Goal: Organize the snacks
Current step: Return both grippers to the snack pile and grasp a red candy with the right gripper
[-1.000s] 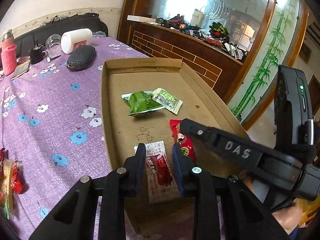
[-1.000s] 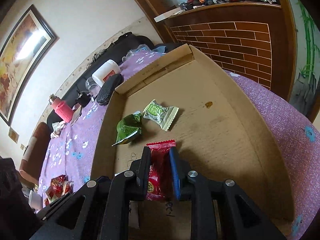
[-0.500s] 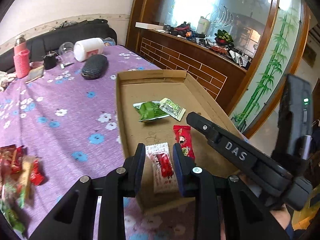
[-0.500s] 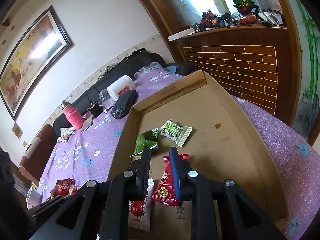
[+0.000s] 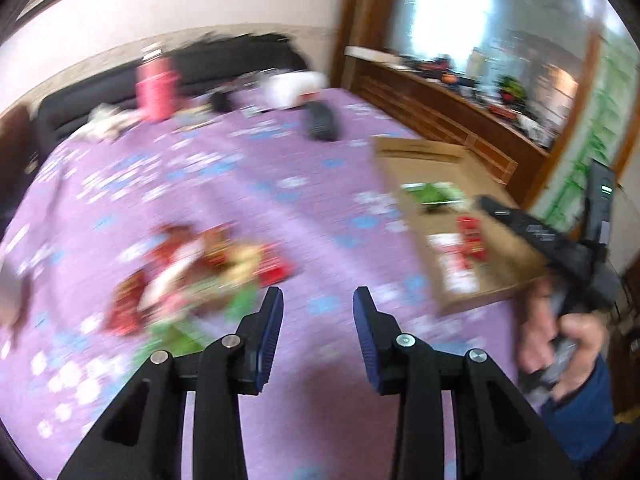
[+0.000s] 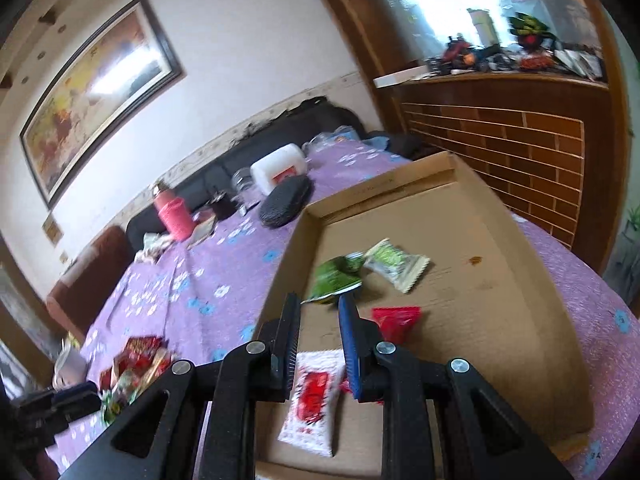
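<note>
Lying ahead-left of hand-held gripper [image 5: 318, 320]: snack pile [image 5: 200, 272]

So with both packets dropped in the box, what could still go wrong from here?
1. The left hand-held gripper, jaws opening and empty, faces a jumbled snack pile; it may well pinch two packets at once.
2. The white packet lies close to the cardboard box's near edge, so a nudge could push it out.
3. The right hand-held gripper hovers low over the box and might catch a packet.
</note>
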The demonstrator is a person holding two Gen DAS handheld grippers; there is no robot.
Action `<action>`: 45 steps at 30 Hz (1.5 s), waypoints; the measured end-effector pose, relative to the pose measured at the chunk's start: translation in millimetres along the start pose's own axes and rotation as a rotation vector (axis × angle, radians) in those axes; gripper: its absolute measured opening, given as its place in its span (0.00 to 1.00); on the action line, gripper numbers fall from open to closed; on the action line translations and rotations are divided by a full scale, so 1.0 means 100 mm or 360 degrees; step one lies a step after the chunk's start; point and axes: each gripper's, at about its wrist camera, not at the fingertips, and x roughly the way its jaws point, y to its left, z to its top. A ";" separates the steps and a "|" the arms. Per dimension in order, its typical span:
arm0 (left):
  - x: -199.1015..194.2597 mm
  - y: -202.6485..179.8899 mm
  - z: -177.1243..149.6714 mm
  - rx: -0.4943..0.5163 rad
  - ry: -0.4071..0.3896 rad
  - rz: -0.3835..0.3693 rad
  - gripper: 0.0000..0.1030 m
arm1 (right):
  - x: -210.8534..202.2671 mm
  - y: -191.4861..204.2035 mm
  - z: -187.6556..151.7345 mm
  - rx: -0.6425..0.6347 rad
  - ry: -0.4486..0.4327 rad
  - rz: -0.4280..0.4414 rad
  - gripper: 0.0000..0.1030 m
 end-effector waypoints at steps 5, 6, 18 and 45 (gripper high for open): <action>-0.11 0.90 -0.19 -0.0204 0.0092 0.0136 0.34 | -0.10 0.34 -0.05 -0.0078 0.0094 0.0135 0.21; -0.11 0.99 -0.22 -0.0222 0.0111 0.0127 0.34 | -0.12 0.41 -0.06 -0.0099 0.0113 0.0166 0.21; 0.27 1.03 -0.26 -0.0112 0.0139 0.0199 0.34 | 0.23 1.29 -0.29 -0.0209 0.0601 0.0413 0.21; 0.58 1.10 -0.20 -0.0068 0.0146 0.0291 0.88 | 1.40 1.89 -0.61 -0.0701 0.0703 0.0134 0.20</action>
